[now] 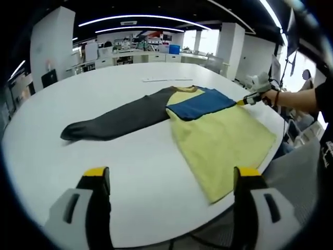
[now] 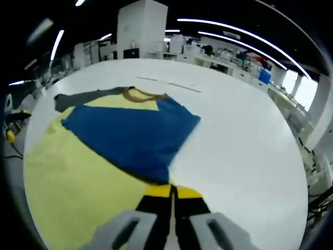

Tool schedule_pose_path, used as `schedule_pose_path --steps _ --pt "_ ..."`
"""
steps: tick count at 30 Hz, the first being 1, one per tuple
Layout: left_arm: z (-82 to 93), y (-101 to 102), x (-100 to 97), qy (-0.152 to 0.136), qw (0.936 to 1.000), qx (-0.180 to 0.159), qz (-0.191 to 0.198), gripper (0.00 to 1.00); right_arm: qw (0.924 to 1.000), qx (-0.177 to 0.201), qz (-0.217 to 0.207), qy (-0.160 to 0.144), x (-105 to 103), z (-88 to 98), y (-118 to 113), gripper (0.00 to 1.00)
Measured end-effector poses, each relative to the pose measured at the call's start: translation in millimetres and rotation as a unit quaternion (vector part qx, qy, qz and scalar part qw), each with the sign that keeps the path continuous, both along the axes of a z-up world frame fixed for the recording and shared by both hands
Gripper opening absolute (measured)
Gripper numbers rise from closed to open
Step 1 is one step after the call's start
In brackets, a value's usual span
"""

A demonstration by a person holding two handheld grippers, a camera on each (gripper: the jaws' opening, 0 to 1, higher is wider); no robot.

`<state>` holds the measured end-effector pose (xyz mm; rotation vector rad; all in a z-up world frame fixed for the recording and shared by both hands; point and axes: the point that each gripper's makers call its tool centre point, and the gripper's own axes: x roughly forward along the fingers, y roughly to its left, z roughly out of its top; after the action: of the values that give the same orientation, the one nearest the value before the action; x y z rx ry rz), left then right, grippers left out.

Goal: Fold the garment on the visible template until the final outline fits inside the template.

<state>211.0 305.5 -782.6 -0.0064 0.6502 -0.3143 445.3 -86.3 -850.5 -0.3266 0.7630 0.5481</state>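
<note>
Lying flat near one rim of the round white surface (image 1: pixel 130 156), the garment (image 1: pixel 218 138) was a yellow shirt with a dark sleeve (image 1: pixel 119 120) stretched out away from the body and a blue sleeve (image 1: pixel 200 104) already folded in across the chest. The right gripper (image 2: pixel 170 191) was clenched on the blue sleeve's tip, jaws pressed together at the cloth's point. The left gripper (image 1: pixel 171 179) hung released, jaws wide, above bare surface short of the shirt. No template outline could be made out under the cloth.

To finish this fold well, the blue tip probably needed laying flat and smooth on the chest before letting go, without dragging the body. The dark sleeve looked next. The hem corner (image 1: pixel 216 197) lay at the surface's edge, so pulls that way risked overhang; open room lay beyond the collar (image 2: pixel 143 95) and around the dark sleeve.
</note>
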Motion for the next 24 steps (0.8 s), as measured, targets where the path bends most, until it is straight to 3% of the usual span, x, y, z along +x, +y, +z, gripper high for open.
schedule_pose_path --steps 7,9,16,18,22,24 --pt "3.9 11.9 4.3 -0.005 0.9999 -0.005 0.016 0.96 0.9988 0.021 -0.039 0.021 -3.6 4.1 -3.7 0.0" --pt "3.7 19.0 5.6 -0.005 0.9997 -0.008 0.023 0.95 0.9987 0.022 -0.038 0.024 -12.6 4.8 -2.0 0.0" --pt "7.0 38.2 16.3 -0.012 0.9989 -0.012 0.044 0.94 0.9983 0.03 -0.041 0.029 -13.4 6.3 -10.8 0.01" --pt "7.5 45.0 20.3 -0.013 0.9984 -0.014 0.053 0.92 0.9975 0.048 -0.047 0.022 -13.9 13.1 -9.0 0.13" --pt "8.4 62.1 30.3 -0.019 0.996 -0.024 0.085 0.91 0.9929 0.107 -0.053 0.005 -12.0 31.4 -0.3 0.47" --pt "8.1 70.8 35.8 -0.02 0.9946 -0.029 0.098 0.91 0.9919 0.12 -0.04 -0.002 -21.8 43.2 8.2 0.55"
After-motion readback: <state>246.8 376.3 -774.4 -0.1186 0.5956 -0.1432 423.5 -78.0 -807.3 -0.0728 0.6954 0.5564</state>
